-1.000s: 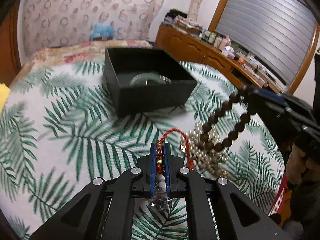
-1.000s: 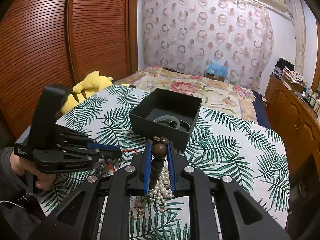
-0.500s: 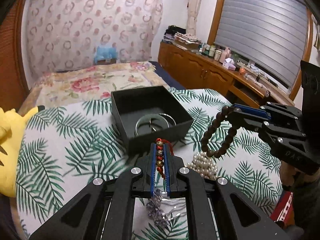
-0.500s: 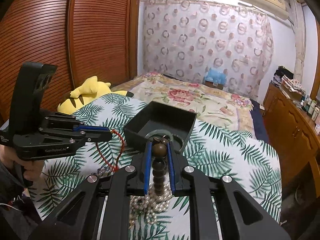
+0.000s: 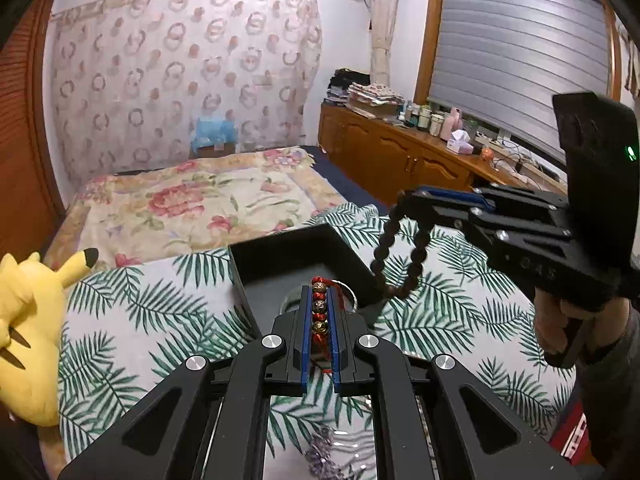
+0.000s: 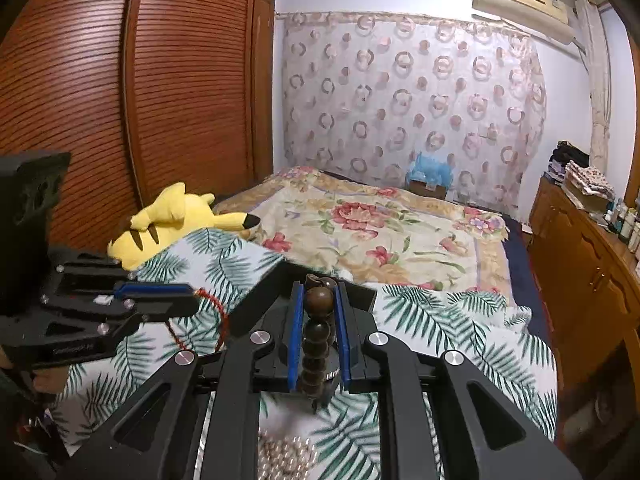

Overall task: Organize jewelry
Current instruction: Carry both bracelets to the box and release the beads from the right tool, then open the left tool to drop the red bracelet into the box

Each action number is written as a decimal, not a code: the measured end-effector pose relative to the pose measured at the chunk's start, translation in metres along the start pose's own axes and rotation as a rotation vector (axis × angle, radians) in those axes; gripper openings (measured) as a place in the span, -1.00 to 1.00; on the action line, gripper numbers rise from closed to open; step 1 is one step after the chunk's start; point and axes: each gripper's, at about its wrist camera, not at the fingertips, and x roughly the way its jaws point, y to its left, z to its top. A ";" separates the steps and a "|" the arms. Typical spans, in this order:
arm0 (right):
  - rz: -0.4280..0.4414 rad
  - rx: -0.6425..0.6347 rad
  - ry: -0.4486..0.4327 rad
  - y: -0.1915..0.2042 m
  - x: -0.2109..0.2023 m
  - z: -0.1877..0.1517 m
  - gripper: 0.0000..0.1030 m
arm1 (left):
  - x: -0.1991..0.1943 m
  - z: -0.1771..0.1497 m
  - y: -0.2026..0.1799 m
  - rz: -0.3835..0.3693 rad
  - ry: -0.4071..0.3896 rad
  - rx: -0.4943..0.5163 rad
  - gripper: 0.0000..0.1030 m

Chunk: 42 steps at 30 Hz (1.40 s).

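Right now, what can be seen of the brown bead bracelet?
The brown bead bracelet is a loop of dark, round, wood-looking beads. The right gripper is shut on its top, so the rest hangs free in the air as a long loop above the leaf-print cloth, beside the black box. In the right wrist view, a row of beads sits pinched between the blue pads. Nothing else touches it.
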 end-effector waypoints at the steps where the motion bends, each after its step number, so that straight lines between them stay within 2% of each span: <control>1: 0.007 0.003 -0.005 -0.003 0.003 0.003 -0.67 | 0.001 0.001 0.001 0.002 0.001 0.000 -0.88; 7: 0.041 0.014 0.011 -0.023 0.035 0.018 -0.67 | 0.016 0.011 0.007 0.026 0.003 0.008 -0.88; 19: 0.094 0.050 0.095 -0.046 0.090 0.000 -0.66 | 0.051 0.025 0.016 0.051 0.029 0.003 -0.88; 27: 0.151 0.059 0.094 -0.052 0.093 -0.004 -0.65 | 0.079 0.033 0.028 0.070 0.065 -0.006 -0.88; 42: 0.137 0.045 0.114 -0.053 0.089 -0.021 -0.65 | 0.109 0.035 0.034 0.085 0.108 -0.008 -0.87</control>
